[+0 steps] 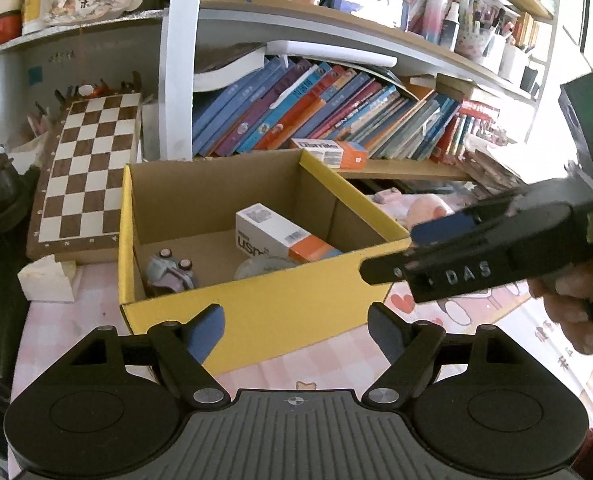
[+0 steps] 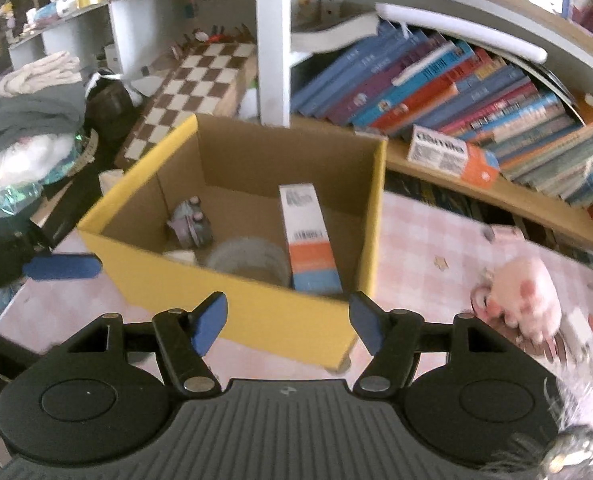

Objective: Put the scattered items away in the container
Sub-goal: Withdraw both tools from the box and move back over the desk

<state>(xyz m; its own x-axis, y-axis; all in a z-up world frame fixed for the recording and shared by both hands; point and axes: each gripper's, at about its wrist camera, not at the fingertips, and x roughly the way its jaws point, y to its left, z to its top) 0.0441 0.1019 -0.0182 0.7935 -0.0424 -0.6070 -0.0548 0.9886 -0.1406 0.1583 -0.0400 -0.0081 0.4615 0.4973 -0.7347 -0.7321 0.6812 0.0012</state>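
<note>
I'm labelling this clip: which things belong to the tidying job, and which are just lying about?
Part of the job:
- yellow cardboard box
- white-and-orange carton, small grey toy and round grey tub, all inside it
- pink plush toy on the pink checked tablecloth
- open left gripper, open right gripper

Just lying about:
- leaning books
- brown-and-white chessboard
- folded clothes pile

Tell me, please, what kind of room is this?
Probably a home study or child's bedroom: leaning books fill the shelf, a chessboard stands beside them, and a pink plush toy lies on the pink checked tablecloth.
</note>
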